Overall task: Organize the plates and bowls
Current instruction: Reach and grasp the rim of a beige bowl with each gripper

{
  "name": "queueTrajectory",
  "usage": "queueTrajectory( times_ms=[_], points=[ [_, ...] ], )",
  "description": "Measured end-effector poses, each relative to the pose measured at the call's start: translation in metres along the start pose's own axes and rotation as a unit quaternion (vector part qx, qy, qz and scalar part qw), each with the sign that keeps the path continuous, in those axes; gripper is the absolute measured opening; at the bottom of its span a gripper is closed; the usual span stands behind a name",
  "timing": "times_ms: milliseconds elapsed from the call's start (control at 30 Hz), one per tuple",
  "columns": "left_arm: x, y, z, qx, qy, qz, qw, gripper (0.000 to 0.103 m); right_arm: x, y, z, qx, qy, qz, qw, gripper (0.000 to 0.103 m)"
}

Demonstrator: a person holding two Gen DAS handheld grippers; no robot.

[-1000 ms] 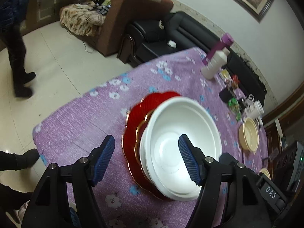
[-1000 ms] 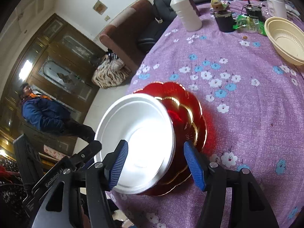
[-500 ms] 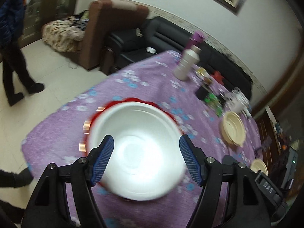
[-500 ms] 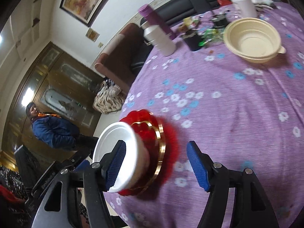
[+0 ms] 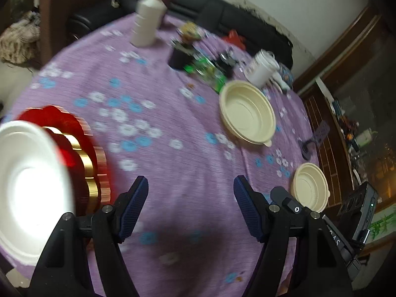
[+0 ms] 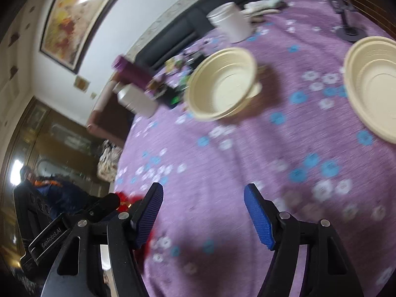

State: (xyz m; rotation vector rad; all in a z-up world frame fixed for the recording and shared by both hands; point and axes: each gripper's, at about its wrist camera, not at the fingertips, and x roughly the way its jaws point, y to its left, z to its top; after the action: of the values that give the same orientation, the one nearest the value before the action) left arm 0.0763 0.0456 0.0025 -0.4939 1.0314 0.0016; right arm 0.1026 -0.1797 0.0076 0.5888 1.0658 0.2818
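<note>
A white bowl [image 5: 27, 185] sits on a red and gold scalloped plate [image 5: 74, 148] at the left of the purple flowered table. A large cream bowl [image 5: 247, 112] lies mid table; it also shows in the right wrist view [image 6: 222, 84]. A smaller cream bowl [image 5: 310, 185] lies at the right edge; it also shows in the right wrist view [image 6: 373, 84]. My left gripper [image 5: 190, 205] is open and empty over bare cloth, right of the red plate. My right gripper [image 6: 203, 212] is open and empty; a sliver of the red plate [image 6: 126, 198] shows at its left.
A white bottle [image 5: 148, 22], a purple flask [image 6: 133, 73], a dark cup [image 5: 179, 58], green packets [image 5: 205, 68] and a white cup [image 5: 262, 68] stand at the far side. A purple phone stand [image 5: 314, 141] is near the right edge. A person [image 6: 42, 185] stands beyond the table.
Both grippers have swung right, away from the white bowl and red plate, toward the cream bowls. The stack has slid to the left edge of both views.
</note>
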Motion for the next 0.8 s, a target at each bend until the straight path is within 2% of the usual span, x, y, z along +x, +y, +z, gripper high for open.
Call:
queueTrajectory(
  times_ms=[67, 233, 333, 567, 800],
  points=[
    [0.015, -0.012, 0.005, -0.003, 0.011, 0.001, 0.9999, 0.071, -0.001, -0.012, 0.012, 0.011, -0.003, -0.007, 1.000, 0.071],
    [0.048, -0.031, 0.027, -0.018, 0.009, 0.028, 0.9994, 0.071, 0.008, -0.029, 0.049, 0.018, -0.011, -0.023, 1.000, 0.071],
    [0.065, -0.041, 0.042, -0.019, -0.002, 0.038, 0.9991, 0.071, 0.016, -0.040, 0.068, 0.027, -0.023, -0.039, 0.999, 0.071],
    [0.105, -0.058, 0.074, -0.027, -0.019, 0.056, 0.9979, 0.071, 0.038, -0.048, 0.108, 0.029, -0.034, -0.044, 0.998, 0.071],
    [0.142, -0.066, 0.085, -0.031, -0.018, 0.082, 0.9960, 0.071, 0.073, -0.053, 0.131, 0.026, -0.023, -0.067, 0.997, 0.061]
  ],
)
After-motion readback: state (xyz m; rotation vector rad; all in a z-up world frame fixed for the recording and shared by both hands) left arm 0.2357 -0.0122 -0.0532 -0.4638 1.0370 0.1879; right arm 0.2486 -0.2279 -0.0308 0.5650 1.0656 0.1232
